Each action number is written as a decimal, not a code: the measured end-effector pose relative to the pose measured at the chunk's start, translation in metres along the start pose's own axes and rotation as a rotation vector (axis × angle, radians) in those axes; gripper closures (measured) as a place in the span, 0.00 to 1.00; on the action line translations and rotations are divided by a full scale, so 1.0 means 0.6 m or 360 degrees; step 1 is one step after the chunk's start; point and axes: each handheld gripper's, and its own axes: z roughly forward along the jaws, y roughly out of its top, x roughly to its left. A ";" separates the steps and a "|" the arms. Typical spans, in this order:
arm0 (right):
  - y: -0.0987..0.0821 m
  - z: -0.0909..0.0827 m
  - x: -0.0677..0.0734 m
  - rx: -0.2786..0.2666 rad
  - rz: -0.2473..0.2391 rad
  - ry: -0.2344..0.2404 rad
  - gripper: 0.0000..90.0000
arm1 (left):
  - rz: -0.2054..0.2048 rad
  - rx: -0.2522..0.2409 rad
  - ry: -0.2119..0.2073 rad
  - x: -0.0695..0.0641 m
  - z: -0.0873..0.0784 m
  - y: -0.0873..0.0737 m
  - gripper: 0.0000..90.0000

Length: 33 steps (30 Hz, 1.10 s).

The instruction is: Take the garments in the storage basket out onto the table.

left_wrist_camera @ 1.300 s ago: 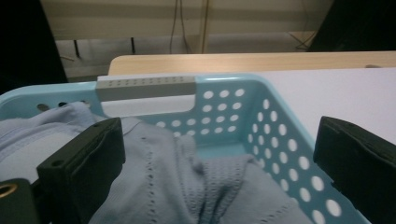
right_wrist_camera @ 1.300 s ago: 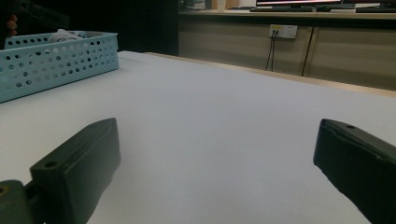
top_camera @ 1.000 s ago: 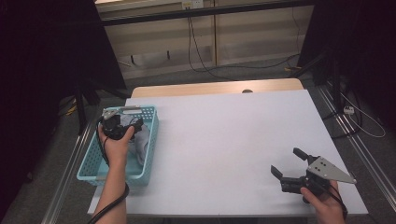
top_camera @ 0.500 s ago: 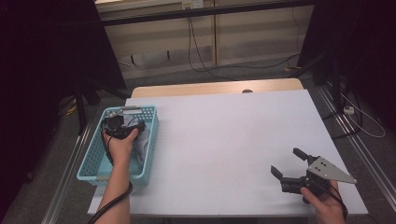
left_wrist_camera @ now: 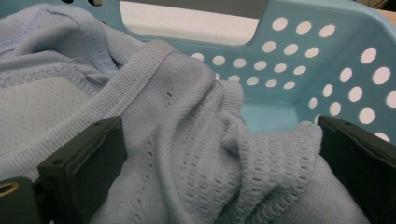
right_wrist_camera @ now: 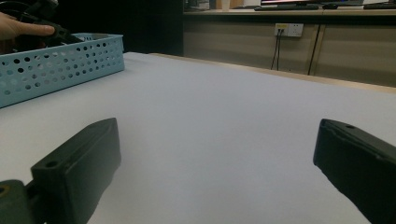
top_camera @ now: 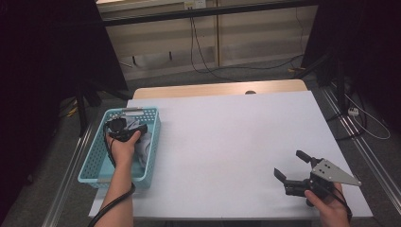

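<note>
The left gripper (left_wrist_camera: 219, 154) sits down inside the blue basket (top_camera: 99, 163), jaws spread wide around a fold of the pale blue knit garment (left_wrist_camera: 187, 154) bunched in the basket, not yet clenched. The right gripper (top_camera: 294, 166) rests released on the white surface (top_camera: 227, 142), well apart from the basket. No readable writing shows.

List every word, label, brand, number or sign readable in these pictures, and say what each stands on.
None can be read.
The light blue knitted garment between the left gripper jaws shows no tag or print.
The blue perforated basket carries no label.
The white table is plain.
The right gripper and its grey plate show no marking.
The wall socket is too small to show any lettering.
</note>
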 end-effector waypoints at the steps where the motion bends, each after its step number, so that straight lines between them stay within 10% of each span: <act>1: 0.000 0.000 0.000 0.0001 0.0003 0.0001 0.00 | -0.0009 0.0009 -0.0003 0.002 0.001 -0.001 0.05; 33: -0.001 0.000 -0.002 0.0003 0.0016 0.0007 0.00 | -0.0139 0.0280 0.0186 -0.006 -0.002 0.002 0.48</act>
